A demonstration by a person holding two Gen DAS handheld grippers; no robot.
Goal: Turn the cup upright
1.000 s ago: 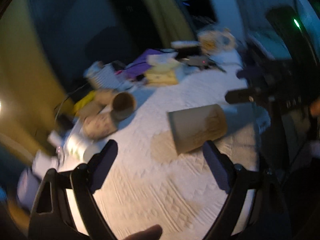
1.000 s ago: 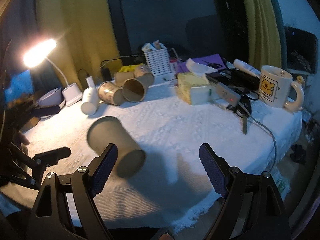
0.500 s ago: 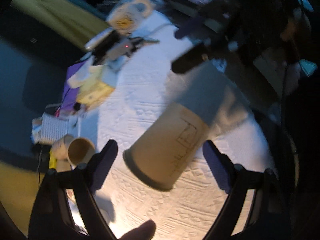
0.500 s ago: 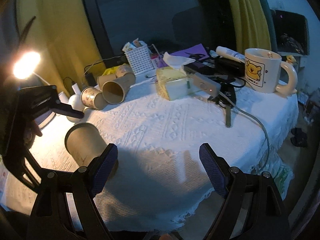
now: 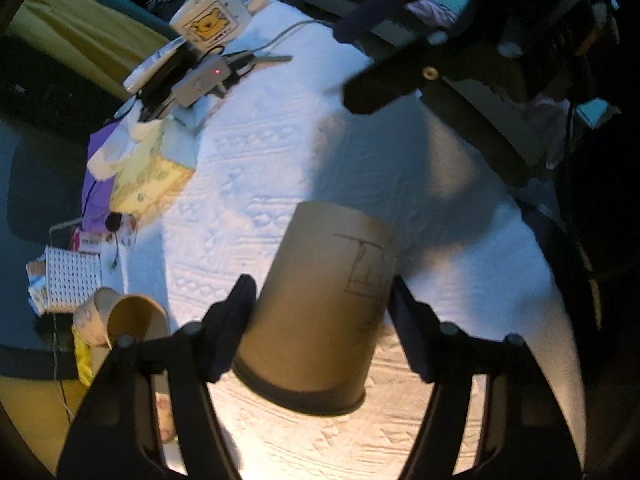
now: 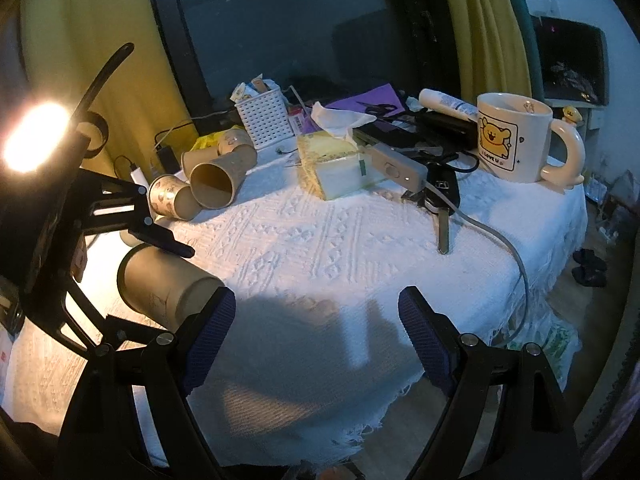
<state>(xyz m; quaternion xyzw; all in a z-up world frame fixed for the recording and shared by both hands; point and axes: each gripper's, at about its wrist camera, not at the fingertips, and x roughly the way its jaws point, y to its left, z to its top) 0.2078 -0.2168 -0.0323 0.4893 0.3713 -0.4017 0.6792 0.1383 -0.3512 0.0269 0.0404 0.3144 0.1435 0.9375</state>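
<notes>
A tan paper cup (image 5: 320,312) with a pen sketch on its side lies on its side on the white tablecloth (image 5: 280,152). My left gripper (image 5: 322,312) straddles it, a finger close against each side, the rim toward the camera. In the right wrist view the same cup (image 6: 164,288) lies at the left with the left gripper's black frame (image 6: 132,216) around it. My right gripper (image 6: 316,332) is open and empty, above the table's near edge, to the right of the cup.
Several other paper cups (image 6: 212,184) lie on their sides at the back left. A tissue box (image 6: 332,164), white basket (image 6: 264,120), bear mug (image 6: 516,136), keys and cable (image 6: 444,216) crowd the back and right. A lamp (image 6: 28,136) glares at left.
My left gripper has come down over the cup, and its fingers have narrowed from wide apart to close against the sides. The right gripper has drifted back and right, still open.
</notes>
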